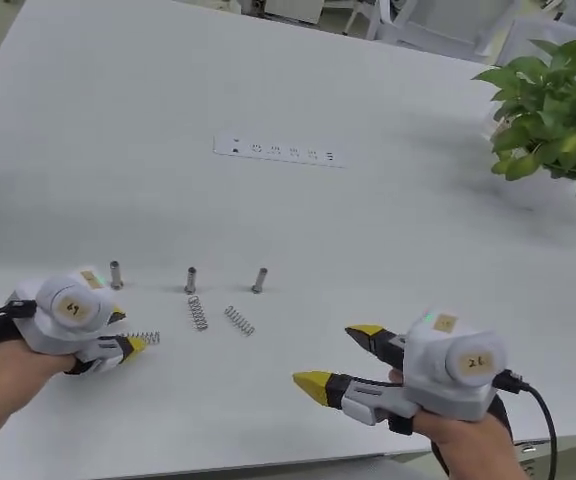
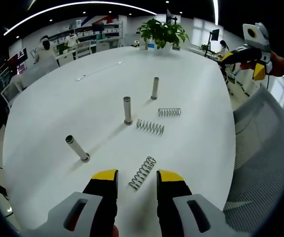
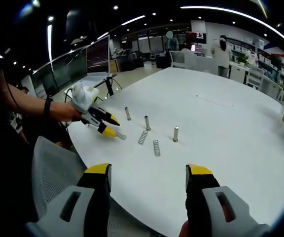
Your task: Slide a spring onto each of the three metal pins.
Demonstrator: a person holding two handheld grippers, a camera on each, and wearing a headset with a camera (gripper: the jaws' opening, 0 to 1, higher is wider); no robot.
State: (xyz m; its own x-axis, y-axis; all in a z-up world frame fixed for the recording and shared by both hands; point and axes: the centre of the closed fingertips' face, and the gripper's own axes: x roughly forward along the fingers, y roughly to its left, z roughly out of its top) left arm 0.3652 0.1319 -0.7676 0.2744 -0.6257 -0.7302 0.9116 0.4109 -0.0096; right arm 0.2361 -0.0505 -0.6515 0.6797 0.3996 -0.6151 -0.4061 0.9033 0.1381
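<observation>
The left gripper [image 2: 137, 176] is holding its jaws open, with a clear gap between the yellow tips; neither tip is appearing to touch anything. The first spring [image 2: 142, 173] is lying flat on the surface [image 2: 201, 148] directly ahead; its near end is sitting in the gap between the tips and its far end is projecting beyond them. Its long axis is running almost along the jaw direction, slanting slightly toward the right of the left gripper view as it recedes; judged from this, a closure would be clamping the coils crosswise at the near end.

Beyond the tips, the nearest pin [image 2: 77, 148] is standing upright, ahead and to the left; the middle pin [image 2: 127, 110] and the far pin [image 2: 155, 88] are standing further out in a row. All three pins are bare. The second spring [image 2: 150, 127] and the third spring [image 2: 169, 112] are lying flat on the surface near the middle and far pins.

The right gripper [image 1: 338, 358] is holding its jaws wide open on nothing, well apart from the parts; the left gripper is therefore the nearer one. The spring is lying horizontal and the pins are standing vertical; the coming move is likely calling for a lift and a turn to bring the axis in line with the nearest pin.
</observation>
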